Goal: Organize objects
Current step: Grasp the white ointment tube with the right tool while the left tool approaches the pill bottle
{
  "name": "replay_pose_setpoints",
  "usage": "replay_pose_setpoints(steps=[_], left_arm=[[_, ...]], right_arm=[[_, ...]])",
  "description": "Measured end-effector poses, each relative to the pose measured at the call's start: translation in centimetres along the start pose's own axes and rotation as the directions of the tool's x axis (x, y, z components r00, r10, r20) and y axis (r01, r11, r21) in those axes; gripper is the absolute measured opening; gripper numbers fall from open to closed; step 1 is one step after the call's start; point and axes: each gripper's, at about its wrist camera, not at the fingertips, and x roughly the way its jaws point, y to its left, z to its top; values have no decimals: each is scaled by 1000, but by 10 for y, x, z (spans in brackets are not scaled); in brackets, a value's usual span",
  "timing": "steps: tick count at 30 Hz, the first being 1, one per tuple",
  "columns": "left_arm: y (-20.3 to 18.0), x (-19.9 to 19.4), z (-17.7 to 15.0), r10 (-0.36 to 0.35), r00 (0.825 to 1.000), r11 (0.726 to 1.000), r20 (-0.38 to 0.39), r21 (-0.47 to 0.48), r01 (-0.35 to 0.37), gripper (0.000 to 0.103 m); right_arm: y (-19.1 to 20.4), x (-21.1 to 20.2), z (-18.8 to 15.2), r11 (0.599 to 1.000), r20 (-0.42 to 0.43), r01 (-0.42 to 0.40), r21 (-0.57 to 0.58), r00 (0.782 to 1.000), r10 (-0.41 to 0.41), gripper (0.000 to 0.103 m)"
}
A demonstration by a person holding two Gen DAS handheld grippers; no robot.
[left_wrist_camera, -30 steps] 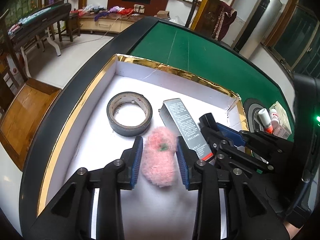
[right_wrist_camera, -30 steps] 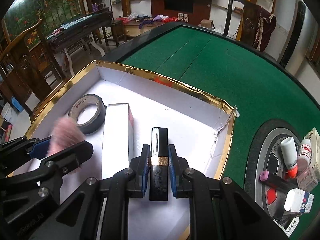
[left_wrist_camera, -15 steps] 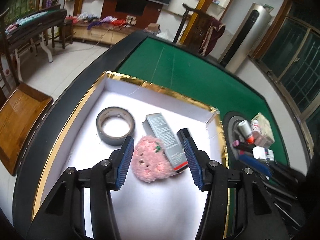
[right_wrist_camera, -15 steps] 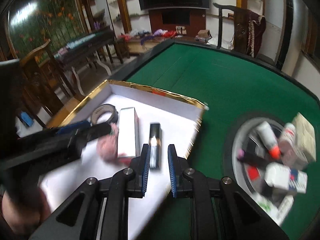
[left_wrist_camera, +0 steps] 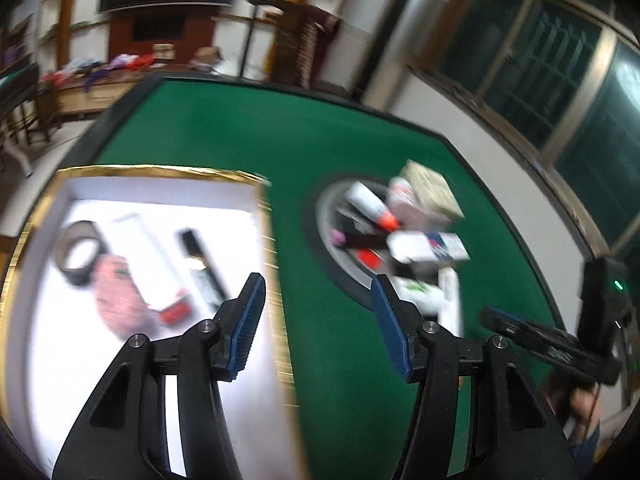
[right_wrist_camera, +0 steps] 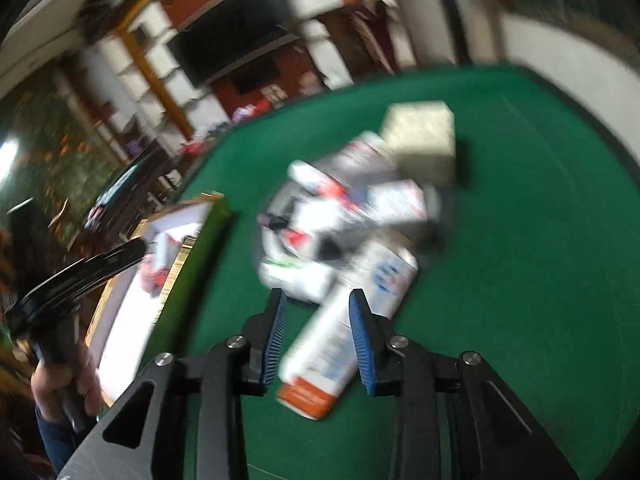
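Both views are blurred by motion. The gold-rimmed white box (left_wrist_camera: 264, 216) holds a tape roll (left_wrist_camera: 78, 252), a pink fluffy toy (left_wrist_camera: 120, 300), a long white carton (left_wrist_camera: 148, 256) and a black tube (left_wrist_camera: 200, 268). My left gripper (left_wrist_camera: 316, 320) is open and empty above the box's right rim. A round grey tray (left_wrist_camera: 340, 272) on the green table holds a pile of small items. My right gripper (right_wrist_camera: 318, 338) is open, its jaws on either side of a white carton with an orange end (right_wrist_camera: 340, 332), without gripping it.
The green felt table (left_wrist_camera: 280, 140) has a black raised rim. A beige box (right_wrist_camera: 420, 136) lies at the far side of the pile. The right gripper body (left_wrist_camera: 560, 344) shows at the right of the left wrist view. Room furniture stands beyond the table.
Both grippers swung right, from the white box toward the tray pile. The left opened wider and left the pink toy in the box. The right released the black tube and now straddles the white carton.
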Motion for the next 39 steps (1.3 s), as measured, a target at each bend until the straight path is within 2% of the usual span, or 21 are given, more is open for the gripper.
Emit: replay_pose_setpoints(steps=[3, 7, 10, 12, 14, 16, 18, 19, 20, 23, 28, 30, 35, 39], left_arm=[[-21, 10, -5, 4, 1000, 1000, -23, 28, -4, 55], [-32, 20, -8, 4, 1000, 999, -31, 45, -2, 55], [-33, 23, -10, 41, 999, 997, -27, 65, -39, 55], [-30, 24, -10, 36, 999, 998, -30, 56, -34, 55], [-29, 25, -10, 37, 999, 998, -32, 56, -35, 55], [-30, 24, -11, 43, 998, 997, -35, 65, -40, 55], [-32, 26, -12, 42, 998, 997, -45, 72, -39, 55], [-34, 27, -12, 38, 998, 997, -52, 75, -35, 55], [-37, 29, -12, 31, 998, 997, -63, 76, -26, 55], [-47, 37, -8, -6, 994, 997, -106, 73, 14, 55], [-72, 56, 2, 21, 986, 988, -168, 153, 5, 55], [-80, 74, 7, 27, 977, 985, -212, 172, 11, 55], [-70, 108, 21, -14, 959, 1000, -284, 5, 16, 55], [-75, 125, 22, 34, 955, 999, -293, 12, -32, 55]], right_arm=[[-23, 14, -2, 995, -78, -4, 98, 997, 12, 32], [-20, 19, -3, 997, -96, -8, 80, 995, 16, 33], [-7, 32, -2, 998, -126, 35, 43, 992, -29, 33], [-2, 39, -1, 997, -133, 75, 21, 989, -71, 43], [2, 43, 2, 992, -123, 126, -10, 984, -126, 59], [11, 56, 3, 982, -139, 179, -68, 973, -187, 65], [20, 64, 1, 964, -116, 227, -139, 963, -244, 65], [22, 63, -1, 961, -99, 228, -157, 965, -245, 61], [20, 61, -3, 966, -95, 205, -156, 970, -222, 42], [11, 52, -6, 981, -105, 124, -153, 985, -140, 14], [-12, 28, -6, 988, -64, 75, -133, 994, -84, 13], [-23, 20, -4, 993, -49, 48, -106, 997, -54, 13], [-38, 9, 2, 998, -31, 2, -56, 1000, -4, 13], [-33, 8, 3, 998, -36, -28, -62, 999, 26, 13]])
